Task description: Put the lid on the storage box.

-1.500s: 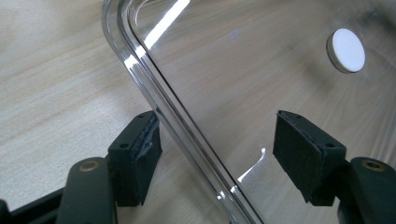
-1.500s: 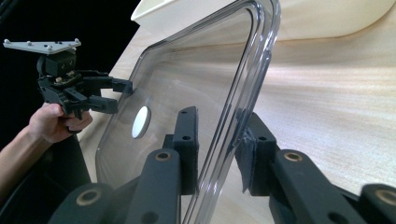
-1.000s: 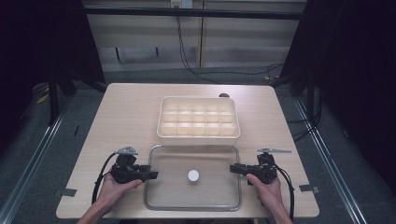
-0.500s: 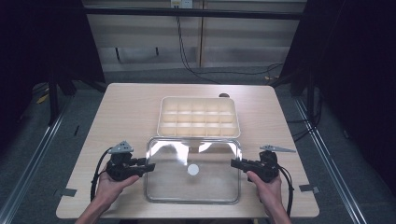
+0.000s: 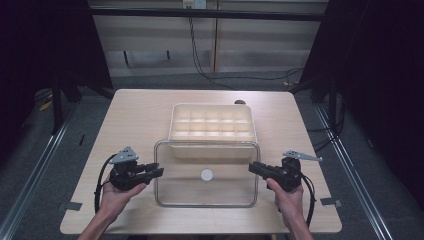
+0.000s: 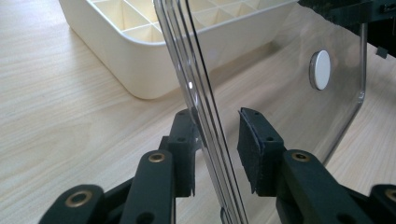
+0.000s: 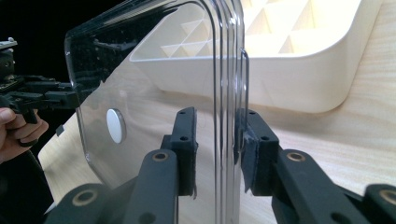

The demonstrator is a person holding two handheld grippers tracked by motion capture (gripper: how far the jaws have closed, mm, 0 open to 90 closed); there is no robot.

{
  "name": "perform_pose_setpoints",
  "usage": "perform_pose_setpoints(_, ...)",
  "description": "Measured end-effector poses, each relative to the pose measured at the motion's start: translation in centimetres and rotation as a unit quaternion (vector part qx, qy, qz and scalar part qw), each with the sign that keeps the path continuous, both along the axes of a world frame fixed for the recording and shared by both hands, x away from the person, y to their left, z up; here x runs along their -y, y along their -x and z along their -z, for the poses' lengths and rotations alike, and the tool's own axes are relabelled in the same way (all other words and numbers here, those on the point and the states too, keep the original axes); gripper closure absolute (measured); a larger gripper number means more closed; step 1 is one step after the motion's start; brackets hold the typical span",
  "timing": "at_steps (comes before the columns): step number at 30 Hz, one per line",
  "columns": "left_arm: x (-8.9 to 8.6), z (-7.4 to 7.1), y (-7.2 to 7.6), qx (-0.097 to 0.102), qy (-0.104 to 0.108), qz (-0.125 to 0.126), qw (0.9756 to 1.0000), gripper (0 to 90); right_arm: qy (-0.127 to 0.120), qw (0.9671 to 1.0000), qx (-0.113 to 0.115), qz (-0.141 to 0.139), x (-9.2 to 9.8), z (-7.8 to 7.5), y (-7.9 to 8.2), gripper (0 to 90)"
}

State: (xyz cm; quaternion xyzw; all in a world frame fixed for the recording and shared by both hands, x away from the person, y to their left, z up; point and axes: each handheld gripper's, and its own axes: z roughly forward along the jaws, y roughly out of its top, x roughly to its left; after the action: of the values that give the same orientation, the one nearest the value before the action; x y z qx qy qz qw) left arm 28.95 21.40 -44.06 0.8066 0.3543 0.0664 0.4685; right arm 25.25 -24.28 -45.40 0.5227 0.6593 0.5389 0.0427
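I have the clear lid caught at both short edges, the left gripper on the edge at nine o'clock and the right gripper on the edge at three o'clock. Both pairs of jaws have just been closing. In the left gripper view the lid's ribbed rim runs between my jaws, one pad against it and the other with a narrow gap, so I cannot tell whether that grip is firm. In the right gripper view the rim stands between the pads, which sit close on either side of it. The lid hangs off the table toward six o'clock, its far edge overlapping the near wall of the cream compartment tray at twelve o'clock. A white round knob sits at the lid's centre. My hands come in from six o'clock.
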Motion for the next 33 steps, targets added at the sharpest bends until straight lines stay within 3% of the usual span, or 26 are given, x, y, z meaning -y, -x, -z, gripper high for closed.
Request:
perform_pose_setpoints(3,0.0,0.0,0.0,0.0,0.002,-0.001,1.0,68.2,0.001,1.0,0.002,-0.004,0.1,-0.1,0.0,70.8)
perform_pose_setpoints(11,-0.3,-0.3,-0.2,-0.004,0.014,-0.003,0.9999,70.9,-0.022,0.9997,0.006,-0.011,0.4,-0.5,0.1,73.1)
perform_pose_setpoints(22,-0.7,-1.1,-0.5,0.001,0.029,-0.018,0.9994,72.2,-0.022,0.9995,0.017,-0.011,0.1,-1.4,-0.5,73.1)
perform_pose_setpoints(33,-0.5,-1.4,-0.8,-0.003,0.041,-0.014,0.9991,72.7,-0.027,0.9994,0.022,-0.004,0.4,-1.8,-0.7,73.1)
